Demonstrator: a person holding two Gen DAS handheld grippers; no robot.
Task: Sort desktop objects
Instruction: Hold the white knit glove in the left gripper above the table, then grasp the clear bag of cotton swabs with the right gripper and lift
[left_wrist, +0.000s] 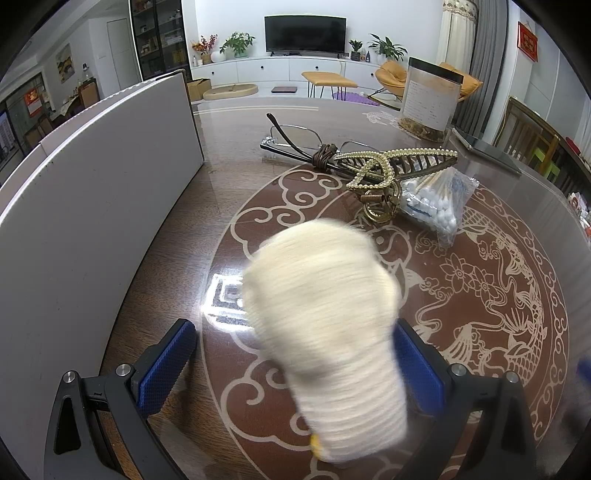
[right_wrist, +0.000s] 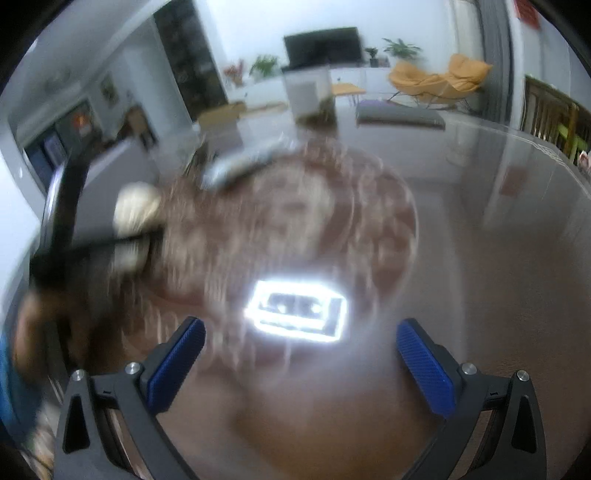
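Left tool (left_wrist: 291, 354), fingers spread, has a blurred cream spool of thread (left_wrist: 325, 325) between its blue pads, touching only the right pad. Right tool (right_wrist: 301, 354) is spread and empty above a glossy brown surface (right_wrist: 480, 277) patterned with pale fish and clouds; a living room with a television (left_wrist: 305, 33) lies beyond. Only the left view shows glasses (left_wrist: 295, 138), pearl hair claw (left_wrist: 391, 166) and bagged cotton swabs (left_wrist: 436, 199).
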